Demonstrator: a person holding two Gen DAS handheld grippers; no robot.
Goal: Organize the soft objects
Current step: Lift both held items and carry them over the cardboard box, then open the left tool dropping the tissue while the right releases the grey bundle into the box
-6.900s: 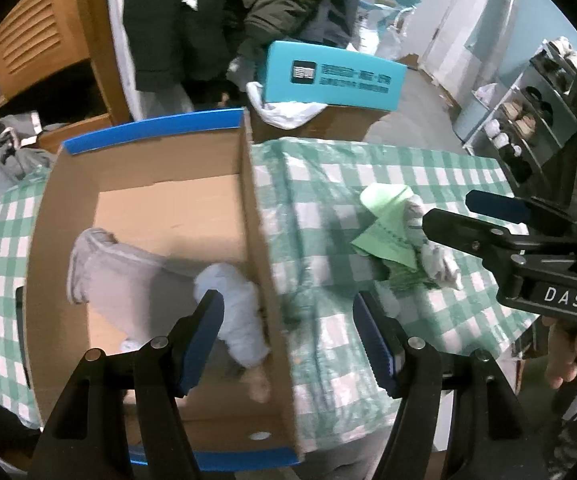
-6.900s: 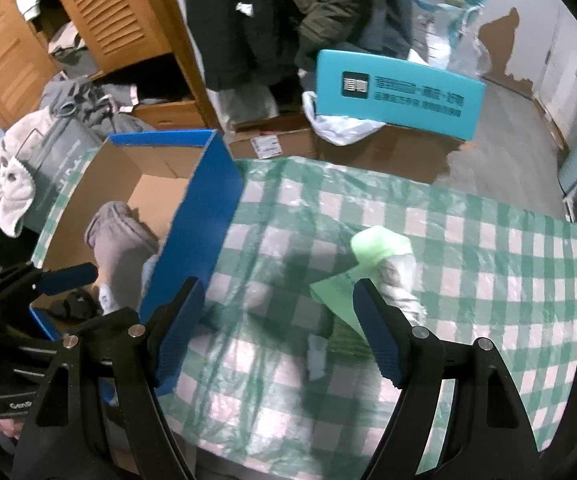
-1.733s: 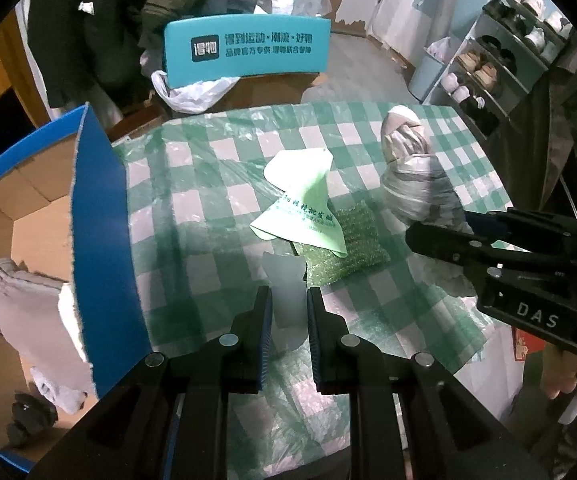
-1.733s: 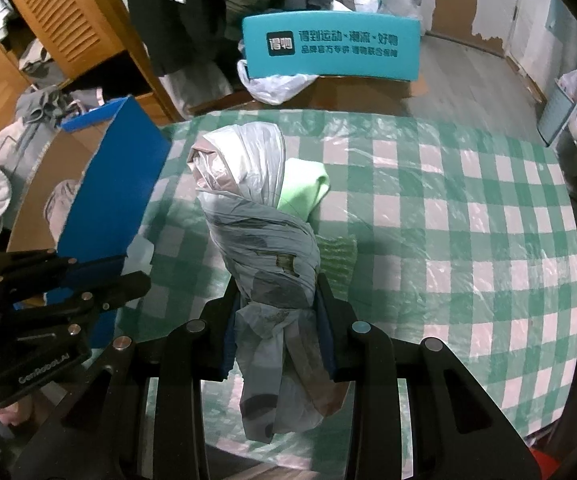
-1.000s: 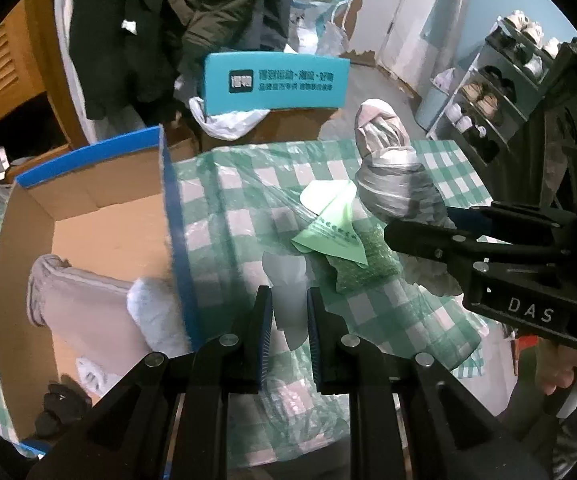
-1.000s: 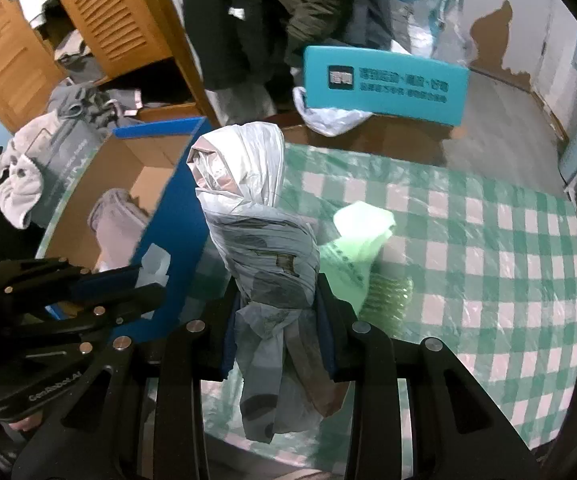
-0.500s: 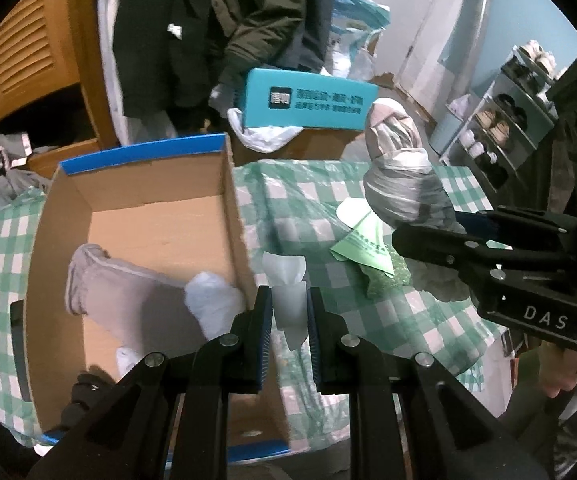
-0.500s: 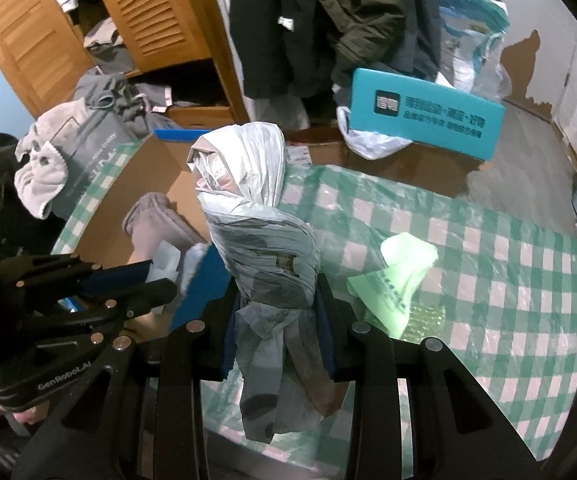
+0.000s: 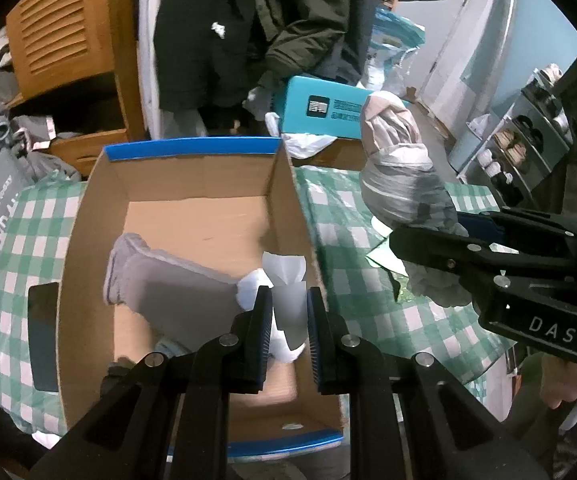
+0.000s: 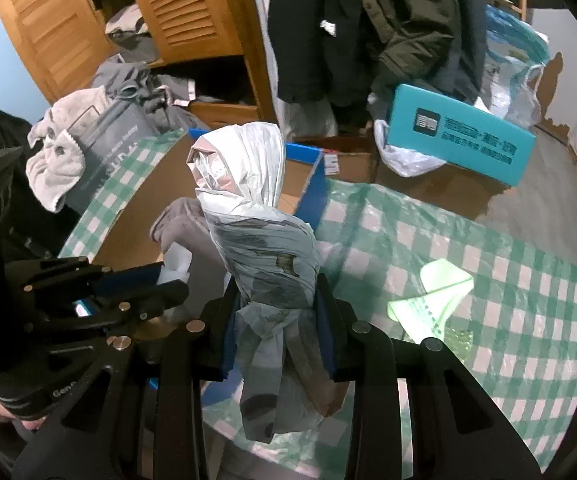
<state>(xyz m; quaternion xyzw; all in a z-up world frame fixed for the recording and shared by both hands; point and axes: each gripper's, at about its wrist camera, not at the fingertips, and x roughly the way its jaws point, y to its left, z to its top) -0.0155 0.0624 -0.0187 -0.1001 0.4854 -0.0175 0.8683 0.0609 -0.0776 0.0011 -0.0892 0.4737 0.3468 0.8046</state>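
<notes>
My left gripper [image 9: 287,312] is shut on a small white plastic bag [image 9: 288,280] and holds it over the right side of the open cardboard box [image 9: 88,216]. A grey garment [image 9: 168,284] and white cloth lie inside the box. My right gripper [image 10: 276,320] is shut on a rolled grey-white plastic bag [image 10: 260,232], held upright above the box's right wall; it also shows in the left wrist view [image 9: 400,176]. A light green bag [image 10: 432,296] lies on the checked tablecloth [image 10: 508,320] to the right.
A teal box [image 10: 464,140] sits on cartons behind the table. Dark coats hang behind it. A wooden louvred cabinet [image 10: 192,12] and a grey bag with clothes [image 10: 100,140] stand at the left. A shoe rack [image 9: 528,140] is at the far right.
Both grippers have moved left from the tablecloth to above the box, each still holding its bag. The white bag now hangs inside the box's right wall.
</notes>
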